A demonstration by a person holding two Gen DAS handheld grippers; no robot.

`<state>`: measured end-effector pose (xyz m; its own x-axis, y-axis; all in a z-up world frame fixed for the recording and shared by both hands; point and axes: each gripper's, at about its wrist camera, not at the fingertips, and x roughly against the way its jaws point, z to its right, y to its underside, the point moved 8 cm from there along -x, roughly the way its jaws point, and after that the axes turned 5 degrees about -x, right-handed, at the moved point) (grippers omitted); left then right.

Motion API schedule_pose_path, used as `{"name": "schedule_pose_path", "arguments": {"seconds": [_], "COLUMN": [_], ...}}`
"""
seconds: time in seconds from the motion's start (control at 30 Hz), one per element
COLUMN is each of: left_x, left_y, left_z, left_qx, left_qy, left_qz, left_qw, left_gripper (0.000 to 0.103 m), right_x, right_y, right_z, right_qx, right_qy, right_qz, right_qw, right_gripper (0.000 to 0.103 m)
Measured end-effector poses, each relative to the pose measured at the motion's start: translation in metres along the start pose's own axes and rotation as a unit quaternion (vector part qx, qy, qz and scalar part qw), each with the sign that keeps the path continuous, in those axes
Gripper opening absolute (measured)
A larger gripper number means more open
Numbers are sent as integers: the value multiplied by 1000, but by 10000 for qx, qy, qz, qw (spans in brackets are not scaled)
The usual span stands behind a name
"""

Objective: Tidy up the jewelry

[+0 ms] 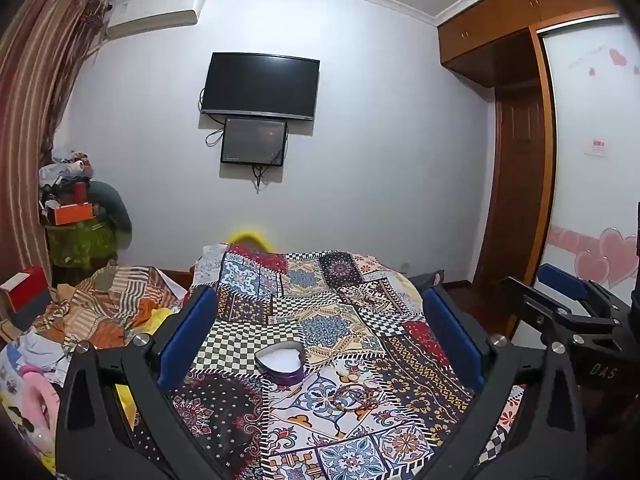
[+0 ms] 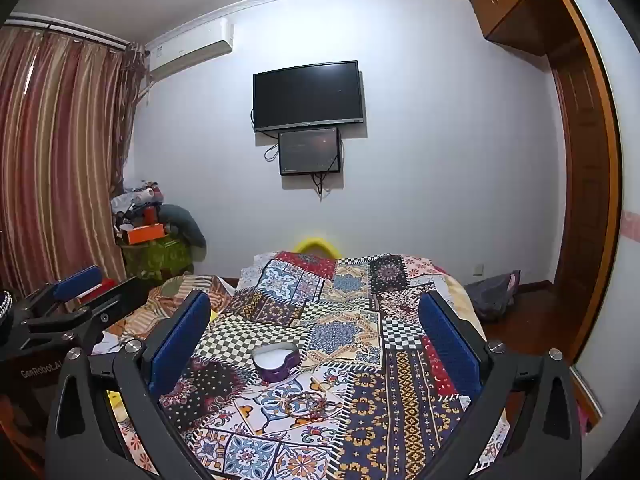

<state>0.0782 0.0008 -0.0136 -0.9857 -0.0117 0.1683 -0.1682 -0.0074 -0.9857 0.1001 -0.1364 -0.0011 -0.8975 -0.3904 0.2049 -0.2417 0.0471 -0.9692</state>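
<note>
A purple heart-shaped box [image 1: 280,362] [image 2: 276,360] lies open on the patchwork bedspread [image 1: 344,280] [image 2: 400,400], showing a white inside. Just in front of it, a small tangle of beaded bracelets [image 1: 354,396] [image 2: 306,402] rests on the cloth. My left gripper [image 1: 320,296] is open above the bed, and the box and bracelets lie below, between its blue pads [image 1: 192,328] without touching them. My right gripper [image 2: 315,300] is open in the same way, level with the left one. Each gripper also shows at the edge of the other's view: the right gripper [image 1: 536,280] and the left gripper [image 2: 106,280].
Striped cloth and loose clothes [image 1: 108,308] are piled on the bed's left side beside a red box [image 1: 24,292]. A cluttered stand [image 2: 156,240] fills the far left corner. A dark bag [image 2: 496,288] lies on the floor at the right near the wardrobe [image 1: 520,160].
</note>
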Motion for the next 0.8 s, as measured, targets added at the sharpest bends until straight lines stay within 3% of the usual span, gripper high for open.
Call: {"name": "schedule_pose_path", "arguments": {"seconds": [0.8], "left_x": [-18], "left_y": [17], "left_z": [-2], "left_qx": [61], "left_qy": [-38], "left_qz": [-196], "left_qw": [9998], "left_gripper": [103], "right_x": [-5], "right_y": [5], "right_z": [2], "right_qx": [-28], "right_qy": [7], "right_qz": [-92], "right_qw": [10000], "right_gripper": [103]}}
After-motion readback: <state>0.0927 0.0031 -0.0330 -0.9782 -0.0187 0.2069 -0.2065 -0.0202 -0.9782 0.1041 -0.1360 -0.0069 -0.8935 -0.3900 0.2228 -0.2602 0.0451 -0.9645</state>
